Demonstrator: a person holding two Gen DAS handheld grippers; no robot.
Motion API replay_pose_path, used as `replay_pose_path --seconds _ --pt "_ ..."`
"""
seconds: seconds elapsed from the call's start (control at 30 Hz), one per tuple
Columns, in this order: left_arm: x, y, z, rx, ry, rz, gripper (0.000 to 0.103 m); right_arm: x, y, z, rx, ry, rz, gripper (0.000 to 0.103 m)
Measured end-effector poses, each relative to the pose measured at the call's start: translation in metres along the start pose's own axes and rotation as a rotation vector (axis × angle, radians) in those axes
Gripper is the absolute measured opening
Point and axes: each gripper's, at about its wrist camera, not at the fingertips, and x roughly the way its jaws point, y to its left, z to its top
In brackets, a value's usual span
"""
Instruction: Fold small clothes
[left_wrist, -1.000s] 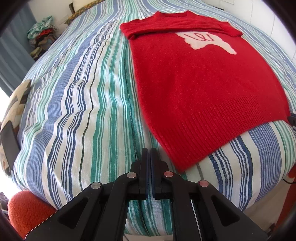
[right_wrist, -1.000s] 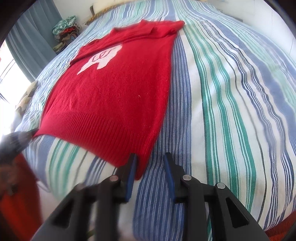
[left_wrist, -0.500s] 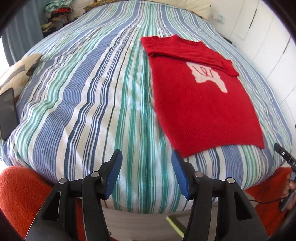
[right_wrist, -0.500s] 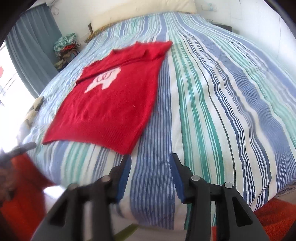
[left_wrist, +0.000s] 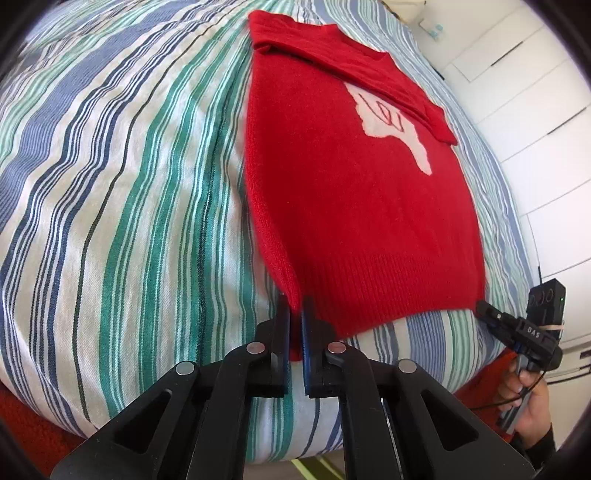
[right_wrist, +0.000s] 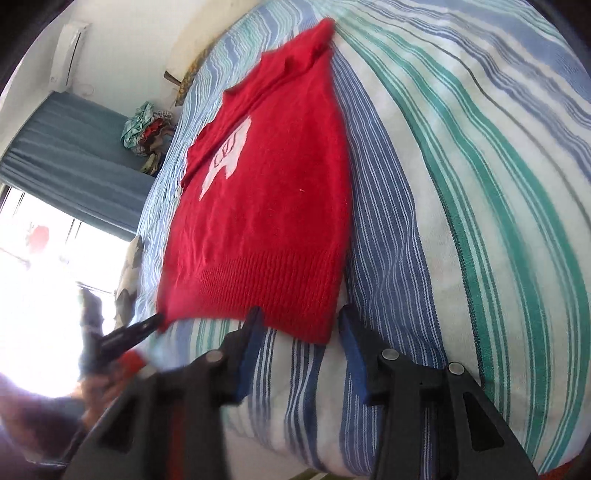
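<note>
A red sweater with a white motif lies flat on the striped bed, sleeves folded across the chest and ribbed hem towards me. My left gripper is shut on the hem's left corner, with red knit pinched between its blue pads. In the right wrist view the sweater has its right hem corner lying between the fingers of my right gripper. Those jaws are closing, and a gap still shows beside the fabric. The left gripper shows blurred at the far hem corner, and the right gripper appears in the left wrist view.
The bed has a blue, green and white striped cover that drops off just below the hem. A hand holds the right tool. White cupboards stand to the right, and a clothes pile and blue curtain to the left.
Half a second ago both grippers hung back from the bed's edge with open jaws. Both have come in to the hem corners; the left has shut on its corner, the right has narrowed.
</note>
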Motion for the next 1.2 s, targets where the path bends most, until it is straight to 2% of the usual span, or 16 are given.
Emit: replay_pose_path --seconds 0.03,0.1,0.27,0.37,0.47,0.53,0.63,0.77,0.97,1.07,1.17,1.2 --pt "-0.003 -0.001 0.0 0.001 -0.008 -0.003 0.002 0.0 -0.002 0.001 0.011 -0.001 -0.003 0.004" --pt "-0.014 0.001 0.0 -0.019 -0.028 -0.03 0.002 -0.005 -0.007 0.003 0.036 -0.018 0.01 0.005" --pt "-0.045 0.004 0.017 -0.079 -0.081 -0.148 0.001 -0.036 0.004 0.009 0.025 -0.14 0.05 0.005" --pt "-0.054 0.0 0.059 -0.1 -0.121 -0.2 0.001 -0.047 0.019 0.029 0.007 -0.204 0.076 0.005" --pt "-0.05 -0.005 0.12 -0.105 -0.162 -0.202 0.001 -0.048 0.036 0.074 -0.027 -0.262 0.078 0.005" --pt "-0.04 -0.008 0.165 -0.101 -0.193 -0.169 0.001 -0.04 0.047 0.111 -0.049 -0.295 0.055 0.005" --pt "-0.016 -0.004 0.232 -0.147 -0.209 -0.152 0.001 -0.016 0.056 0.173 -0.064 -0.334 0.023 0.005" --pt "0.02 0.0 0.304 -0.183 -0.219 -0.107 0.001 0.027 0.055 0.254 -0.046 -0.357 -0.014 0.005" --pt "0.072 0.007 0.373 -0.206 -0.205 -0.052 0.002 0.084 0.056 0.349 -0.058 -0.352 -0.054 0.005" --pt "0.099 0.013 0.392 -0.227 -0.191 0.0 0.004 0.111 0.046 0.377 -0.048 -0.326 -0.081 0.005" --pt "0.107 0.019 0.405 -0.255 -0.221 0.071 0.016 0.138 0.029 0.393 -0.025 -0.28 -0.076 0.007" --pt "0.103 0.02 0.409 -0.249 -0.246 0.113 0.032 0.144 0.026 0.397 -0.02 -0.271 -0.081 0.01"
